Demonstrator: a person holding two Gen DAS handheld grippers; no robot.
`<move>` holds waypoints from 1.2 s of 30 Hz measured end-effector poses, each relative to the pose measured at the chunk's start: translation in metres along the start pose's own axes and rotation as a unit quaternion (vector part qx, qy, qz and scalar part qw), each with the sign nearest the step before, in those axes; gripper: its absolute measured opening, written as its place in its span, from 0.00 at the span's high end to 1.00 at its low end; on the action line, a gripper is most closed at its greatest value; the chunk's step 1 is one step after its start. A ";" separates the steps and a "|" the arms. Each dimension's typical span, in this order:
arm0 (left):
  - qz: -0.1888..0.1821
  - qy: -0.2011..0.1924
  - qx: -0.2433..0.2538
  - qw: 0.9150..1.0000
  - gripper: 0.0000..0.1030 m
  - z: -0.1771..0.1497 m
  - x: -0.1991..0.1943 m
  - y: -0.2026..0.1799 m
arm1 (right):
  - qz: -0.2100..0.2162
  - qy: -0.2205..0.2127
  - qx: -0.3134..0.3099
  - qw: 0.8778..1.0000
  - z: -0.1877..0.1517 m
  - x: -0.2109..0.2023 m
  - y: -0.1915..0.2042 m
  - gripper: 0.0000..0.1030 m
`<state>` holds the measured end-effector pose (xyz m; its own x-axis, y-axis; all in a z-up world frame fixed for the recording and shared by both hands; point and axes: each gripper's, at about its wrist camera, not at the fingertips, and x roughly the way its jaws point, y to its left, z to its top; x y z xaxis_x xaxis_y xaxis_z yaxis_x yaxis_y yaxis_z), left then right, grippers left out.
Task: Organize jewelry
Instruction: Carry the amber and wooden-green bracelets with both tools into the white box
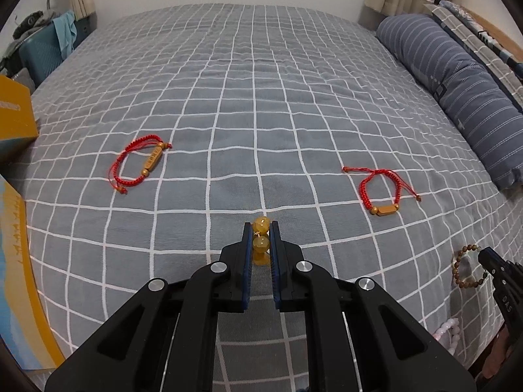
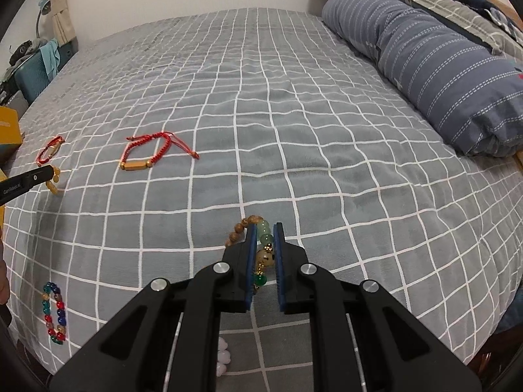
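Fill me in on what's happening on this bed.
A person is sorting bracelets with two handheld grippers. The left gripper is shut on a yellow bead bracelet; the right gripper is shut on a wooden and green bead bracelet. Two red cord bracelets and a multicoloured bead bracelet lie on the checked bedspread.

Pink bead bracelet mostly hidden, perhaps behind gripper.
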<state>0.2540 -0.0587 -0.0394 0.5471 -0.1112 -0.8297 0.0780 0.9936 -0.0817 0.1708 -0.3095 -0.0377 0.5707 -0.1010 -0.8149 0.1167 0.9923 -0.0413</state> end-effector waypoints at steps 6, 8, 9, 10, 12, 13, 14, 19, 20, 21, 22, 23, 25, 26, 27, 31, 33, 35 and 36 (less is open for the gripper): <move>-0.005 -0.009 0.002 1.000 0.91 0.002 -0.017 0.001 | 0.001 -0.012 -0.005 1.000 0.005 -0.015 0.007 0.90; -0.007 -0.013 0.004 1.000 0.91 0.002 -0.022 0.002 | 0.000 -0.018 -0.007 1.000 0.007 -0.021 0.010 0.90; -0.006 -0.015 0.004 1.000 0.91 0.002 -0.026 0.003 | -0.001 -0.020 -0.008 1.000 0.008 -0.023 0.011 0.90; -0.005 -0.017 0.005 1.000 0.91 0.002 -0.028 0.004 | -0.002 -0.022 -0.009 1.000 0.009 -0.026 0.012 0.90; -0.004 -0.021 0.005 1.000 0.91 0.001 -0.034 0.007 | -0.001 -0.027 -0.011 1.000 0.011 -0.032 0.015 0.90; -0.001 -0.024 0.006 1.000 0.91 0.001 -0.039 0.008 | -0.001 -0.029 -0.012 1.000 0.011 -0.034 0.016 0.90; 0.000 -0.025 0.006 1.000 0.91 0.001 -0.041 0.008 | 0.000 -0.031 -0.013 0.999 0.012 -0.037 0.018 0.90; 0.008 -0.036 0.008 0.999 0.91 0.000 -0.059 0.014 | 0.004 -0.041 -0.016 0.999 0.018 -0.049 0.029 0.90; 0.009 -0.038 0.008 0.999 0.91 -0.001 -0.063 0.015 | 0.006 -0.042 -0.017 0.999 0.018 -0.050 0.031 0.90; 0.010 -0.040 0.008 0.999 0.91 -0.001 -0.067 0.017 | 0.008 -0.044 -0.018 0.999 0.019 -0.052 0.034 0.90; 0.011 -0.041 0.008 0.999 0.91 -0.001 -0.070 0.018 | 0.011 -0.045 -0.019 0.999 0.020 -0.054 0.036 0.90; 0.013 -0.042 0.009 0.999 0.91 -0.002 -0.073 0.020 | 0.012 -0.046 -0.021 0.999 0.021 -0.055 0.039 0.90; 0.013 -0.046 0.011 0.999 0.91 -0.002 -0.079 0.024 | 0.015 -0.050 -0.024 0.998 0.023 -0.059 0.045 0.90; 0.015 -0.047 0.012 0.999 0.91 -0.003 -0.082 0.025 | 0.017 -0.051 -0.025 0.998 0.024 -0.061 0.048 0.90; 0.017 -0.047 0.012 0.999 0.91 -0.002 -0.083 0.027 | 0.020 -0.053 -0.026 0.998 0.025 -0.062 0.051 0.90; 0.019 -0.051 0.006 0.999 0.91 -0.002 -0.093 0.037 | 0.026 -0.060 -0.030 0.997 0.032 -0.070 0.066 0.90; 0.021 -0.054 0.005 0.998 0.91 -0.002 -0.101 0.041 | 0.030 -0.064 -0.032 0.997 0.035 -0.074 0.074 0.90; 0.025 -0.057 0.006 0.998 0.91 -0.003 -0.107 0.044 | 0.033 -0.069 -0.036 0.996 0.039 -0.078 0.083 0.90; 0.026 -0.058 0.006 0.998 0.91 -0.003 -0.109 0.046 | 0.036 -0.071 -0.038 0.996 0.041 -0.081 0.088 0.90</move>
<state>0.1955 -0.0009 0.0462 0.6437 -0.0622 -0.7627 0.0567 0.9978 -0.0336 0.1685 -0.2169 0.0483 0.6851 -0.0332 -0.7277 0.0131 0.9994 -0.0333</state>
